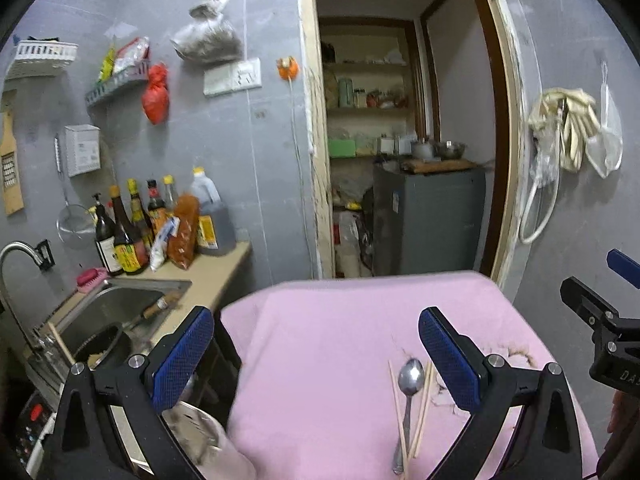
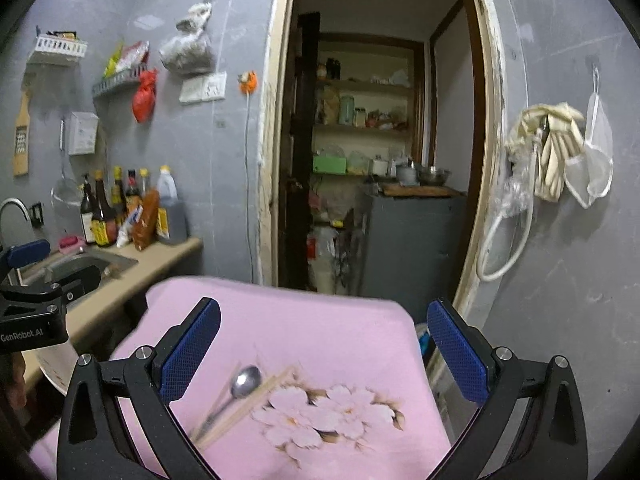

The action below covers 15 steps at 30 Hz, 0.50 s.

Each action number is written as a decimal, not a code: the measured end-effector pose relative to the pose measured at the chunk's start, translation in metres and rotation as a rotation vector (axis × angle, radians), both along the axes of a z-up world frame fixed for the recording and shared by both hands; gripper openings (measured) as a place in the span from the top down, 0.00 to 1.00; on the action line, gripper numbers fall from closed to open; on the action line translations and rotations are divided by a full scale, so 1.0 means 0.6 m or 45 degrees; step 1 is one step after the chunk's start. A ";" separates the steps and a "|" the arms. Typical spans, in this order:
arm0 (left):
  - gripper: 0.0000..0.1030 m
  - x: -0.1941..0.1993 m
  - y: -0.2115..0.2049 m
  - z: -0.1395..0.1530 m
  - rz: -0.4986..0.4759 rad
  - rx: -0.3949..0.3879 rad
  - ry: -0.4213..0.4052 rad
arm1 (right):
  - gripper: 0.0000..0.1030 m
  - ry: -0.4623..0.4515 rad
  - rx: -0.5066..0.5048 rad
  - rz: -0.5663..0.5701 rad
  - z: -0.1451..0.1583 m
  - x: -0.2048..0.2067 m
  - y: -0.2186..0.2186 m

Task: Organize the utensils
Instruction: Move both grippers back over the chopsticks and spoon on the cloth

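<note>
Both the left gripper (image 1: pixel 314 356) and right gripper (image 2: pixel 324 346) hang wide open and empty, so the spoon (image 1: pixel 409 392) and chopsticks (image 1: pixel 423 412) on the pink cloth (image 1: pixel 320 340) look unsorted.

From my left wrist view, the spoon (image 1: pixel 408 400) handle's tip and the chopsticks (image 1: pixel 420 412) run toward the bottom edge, their near ends partly hidden. The right gripper (image 1: pixel 608 320) is cut off at the picture's right edge. Bottle labels (image 1: pixel 124 256) at the counter's back edge are too blurred to read.
</note>
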<state>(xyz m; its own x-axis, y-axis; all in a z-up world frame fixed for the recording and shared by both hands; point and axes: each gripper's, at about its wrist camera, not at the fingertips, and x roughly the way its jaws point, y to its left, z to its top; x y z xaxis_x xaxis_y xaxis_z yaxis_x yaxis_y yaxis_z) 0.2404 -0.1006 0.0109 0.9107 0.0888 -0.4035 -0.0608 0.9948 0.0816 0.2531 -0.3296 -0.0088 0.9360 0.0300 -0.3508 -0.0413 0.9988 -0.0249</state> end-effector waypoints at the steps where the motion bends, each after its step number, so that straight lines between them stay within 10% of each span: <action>1: 0.00 0.006 -0.006 -0.008 -0.003 0.004 0.021 | 0.01 0.029 0.010 0.010 -0.013 0.008 -0.006; 8: 0.00 0.064 -0.035 -0.074 -0.062 -0.022 0.225 | 0.03 0.276 0.166 0.105 -0.118 0.079 -0.046; 15: 0.21 0.129 -0.053 -0.148 -0.090 -0.051 0.408 | 0.34 0.492 0.266 0.195 -0.216 0.154 -0.053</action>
<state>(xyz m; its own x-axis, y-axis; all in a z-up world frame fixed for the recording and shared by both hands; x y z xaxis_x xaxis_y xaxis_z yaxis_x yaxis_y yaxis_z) 0.3176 -0.1324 -0.0778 0.7404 0.0085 -0.6721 0.0307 0.9984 0.0465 0.3453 -0.3612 -0.1384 0.7174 0.2646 -0.6445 -0.1552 0.9625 0.2223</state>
